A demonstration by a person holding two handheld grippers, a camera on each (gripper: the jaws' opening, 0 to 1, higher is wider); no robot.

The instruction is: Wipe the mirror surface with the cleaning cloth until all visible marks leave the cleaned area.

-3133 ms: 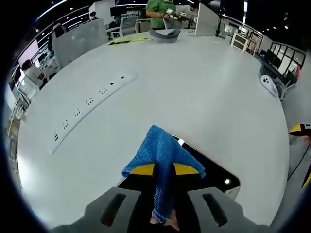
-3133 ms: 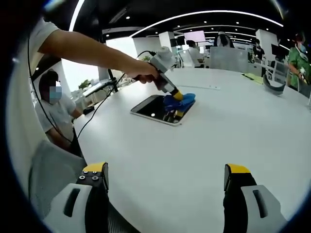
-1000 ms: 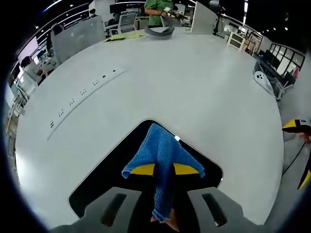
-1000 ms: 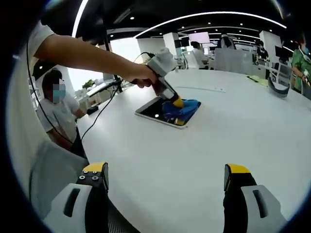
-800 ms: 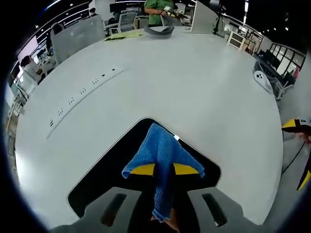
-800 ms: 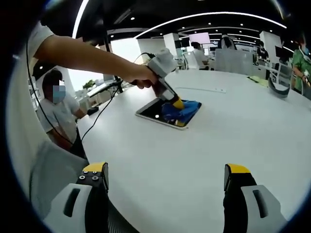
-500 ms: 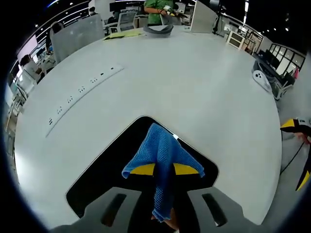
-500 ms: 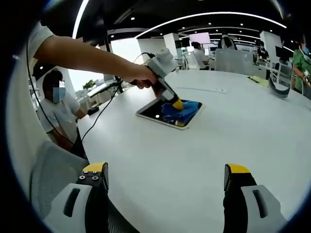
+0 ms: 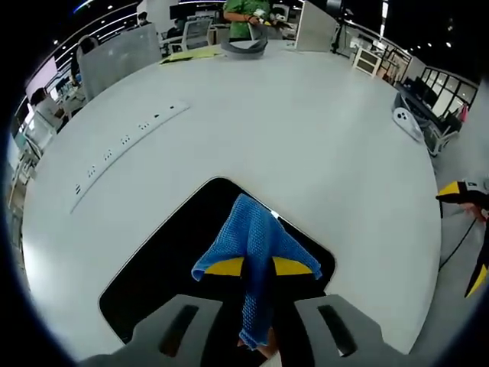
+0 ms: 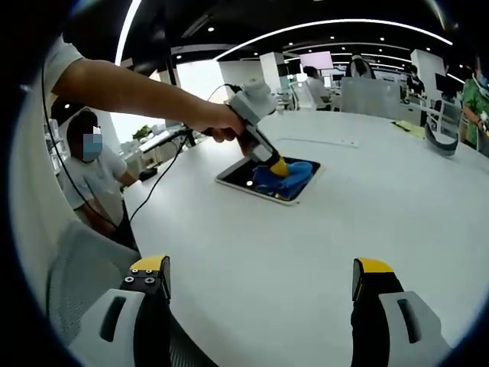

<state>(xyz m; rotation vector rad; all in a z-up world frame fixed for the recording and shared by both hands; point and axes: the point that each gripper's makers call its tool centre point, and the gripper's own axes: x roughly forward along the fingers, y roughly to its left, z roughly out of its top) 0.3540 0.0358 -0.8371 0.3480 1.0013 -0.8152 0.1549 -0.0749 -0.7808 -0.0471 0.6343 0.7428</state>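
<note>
The left gripper (image 9: pixel 258 265) pinches the blue cleaning cloth (image 9: pixel 256 252) on the dark mirror (image 9: pixel 176 264) lying flat on the white table (image 9: pixel 306 145), a power strip (image 9: pixel 126 141) at ten o'clock, while the right gripper (image 10: pixel 260 277) hovers apart, fingers wide.

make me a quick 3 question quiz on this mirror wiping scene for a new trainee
1. True or false: the left claw is shut on the blue cloth.
2. Where is the cloth resting? A) on the bare white table B) on the dark mirror C) on the power strip
3. Fill in: the right claw hangs with its jaws ____ over the white table, holding nothing.

Key:
1. True. In the left gripper view the cloth is pinched between the yellow-tipped jaws.
2. B. The cloth lies on the mirror, away from the power strip.
3. open
</note>
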